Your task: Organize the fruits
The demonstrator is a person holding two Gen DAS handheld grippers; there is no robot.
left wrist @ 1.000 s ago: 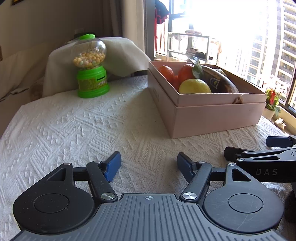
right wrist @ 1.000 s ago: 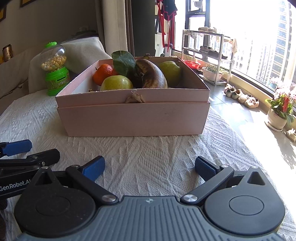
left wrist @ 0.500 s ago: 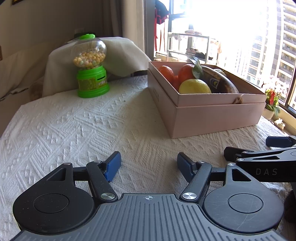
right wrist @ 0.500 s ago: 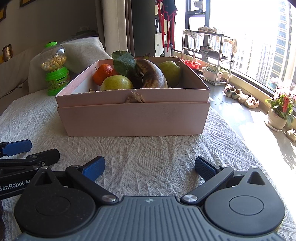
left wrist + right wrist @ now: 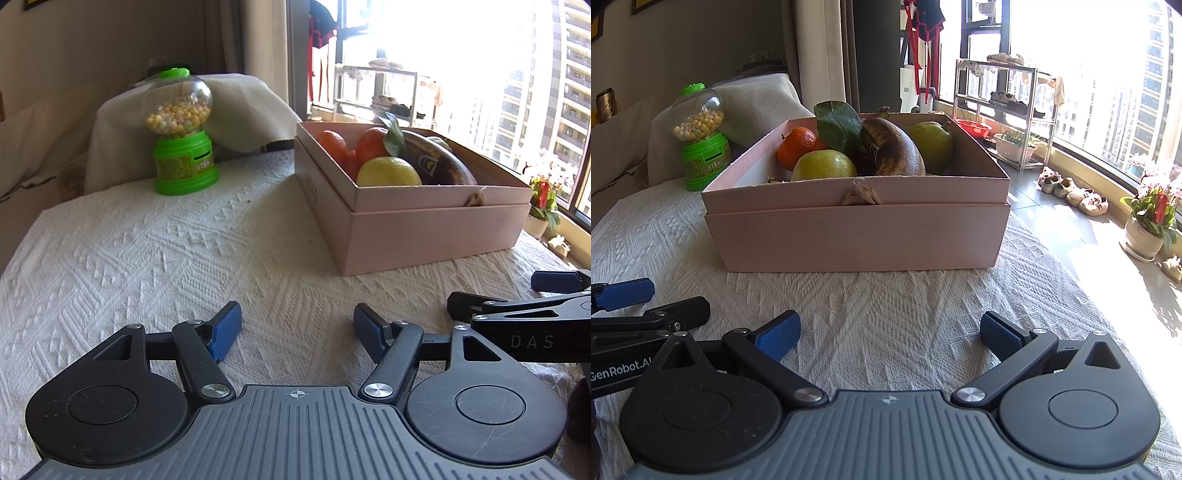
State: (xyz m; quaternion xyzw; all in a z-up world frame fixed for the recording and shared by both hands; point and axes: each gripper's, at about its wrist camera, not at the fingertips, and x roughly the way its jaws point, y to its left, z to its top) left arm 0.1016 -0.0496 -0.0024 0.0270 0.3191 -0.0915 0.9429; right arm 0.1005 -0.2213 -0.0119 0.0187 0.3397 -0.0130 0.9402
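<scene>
A pink cardboard box (image 5: 857, 236) (image 5: 424, 236) stands on the white textured cloth and holds the fruit. Inside lie an orange (image 5: 796, 149), a yellow-green apple (image 5: 823, 166), a browned banana (image 5: 892, 151), a green pear (image 5: 932, 140) and a leaf (image 5: 838, 123). My left gripper (image 5: 297, 330) rests open over bare cloth, to the left of the box and short of it. My right gripper (image 5: 890, 334) is open too, straight in front of the box's near wall, with nothing between its fingers. Each gripper shows at the edge of the other's view.
A green candy dispenser (image 5: 181, 134) (image 5: 701, 138) with a clear globe stands at the back left of the cloth (image 5: 147, 251). Behind it lies a draped cushion (image 5: 243, 107). To the right the table ends above a sunlit floor with a flower pot (image 5: 1148, 229) and a shoe rack (image 5: 1004, 110).
</scene>
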